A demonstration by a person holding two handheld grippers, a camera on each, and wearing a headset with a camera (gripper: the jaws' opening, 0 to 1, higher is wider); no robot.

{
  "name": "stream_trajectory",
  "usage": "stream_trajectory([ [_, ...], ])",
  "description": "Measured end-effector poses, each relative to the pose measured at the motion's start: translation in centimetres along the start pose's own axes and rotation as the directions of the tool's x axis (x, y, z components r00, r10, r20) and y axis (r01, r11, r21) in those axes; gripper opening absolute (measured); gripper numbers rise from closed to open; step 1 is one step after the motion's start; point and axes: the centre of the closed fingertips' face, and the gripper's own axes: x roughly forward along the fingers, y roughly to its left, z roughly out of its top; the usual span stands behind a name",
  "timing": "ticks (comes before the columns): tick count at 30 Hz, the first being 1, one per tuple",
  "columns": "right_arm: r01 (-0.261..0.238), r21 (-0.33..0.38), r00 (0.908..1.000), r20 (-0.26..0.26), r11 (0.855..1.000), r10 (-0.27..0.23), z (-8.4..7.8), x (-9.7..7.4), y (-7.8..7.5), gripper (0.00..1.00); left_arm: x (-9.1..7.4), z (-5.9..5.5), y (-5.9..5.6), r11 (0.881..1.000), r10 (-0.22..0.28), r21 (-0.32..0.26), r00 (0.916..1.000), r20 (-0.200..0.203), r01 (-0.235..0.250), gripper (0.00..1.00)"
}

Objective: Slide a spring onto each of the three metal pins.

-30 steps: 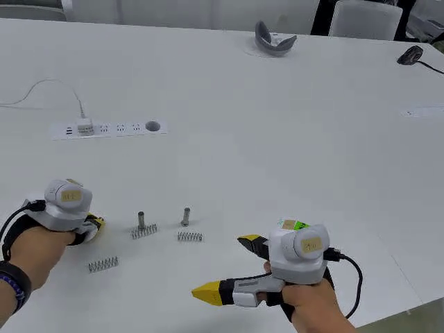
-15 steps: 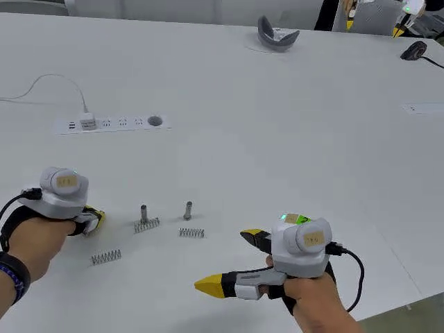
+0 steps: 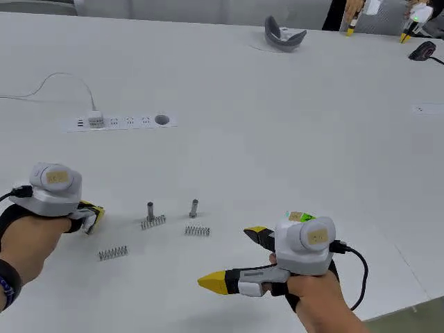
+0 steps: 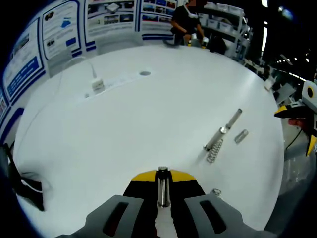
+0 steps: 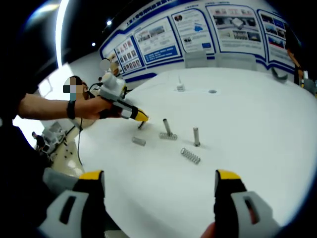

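Observation:
Two metal pins stand upright on the white table (image 3: 291,139), one on the left (image 3: 150,210) and one on the right (image 3: 194,207). A spring (image 3: 153,222) lies at the left pin's foot, a second spring (image 3: 198,230) just in front of the right pin, and a third (image 3: 113,253) further left. My left gripper (image 3: 92,214) hovers low, left of the pins, shut on a third metal pin (image 4: 162,191) that runs between its jaws. My right gripper (image 3: 232,257) is open and holds nothing, in front and to the right of the springs. From the right gripper view, the pins (image 5: 167,127) (image 5: 196,136) lie ahead of it.
A white power strip (image 3: 118,122) with a plugged-in cable lies at the back left. A grey curved object (image 3: 283,35) sits at the far edge, and a black device (image 3: 423,50) at the far right. Another person's hands and grippers show at the top right.
The head camera has shifted, so the whole scene sits slightly higher and more to the right. My left gripper has drawn a little further left of the pins. The right gripper has hardly moved.

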Motion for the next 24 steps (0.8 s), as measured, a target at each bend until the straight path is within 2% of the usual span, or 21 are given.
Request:
stream_trajectory([
  [13, -0.002, -0.006, 1.0000, 0.002, 1.000, 0.002, 0.2, 0.1, 0.2, 0.93, -1.7, -0.5, 0.2, 1.000, 0.014, -0.019, 0.9997, 0.020, -0.014, 0.07],
  [24, -0.010, -0.013, 0.9999, 0.000, 1.000, 0.010, 0.2, 0.3, 0.6, 0.94, -2.5, -0.9, 0.4, 0.999, 0.026, -0.027, 0.9993, 0.028, -0.025, 0.07],
])
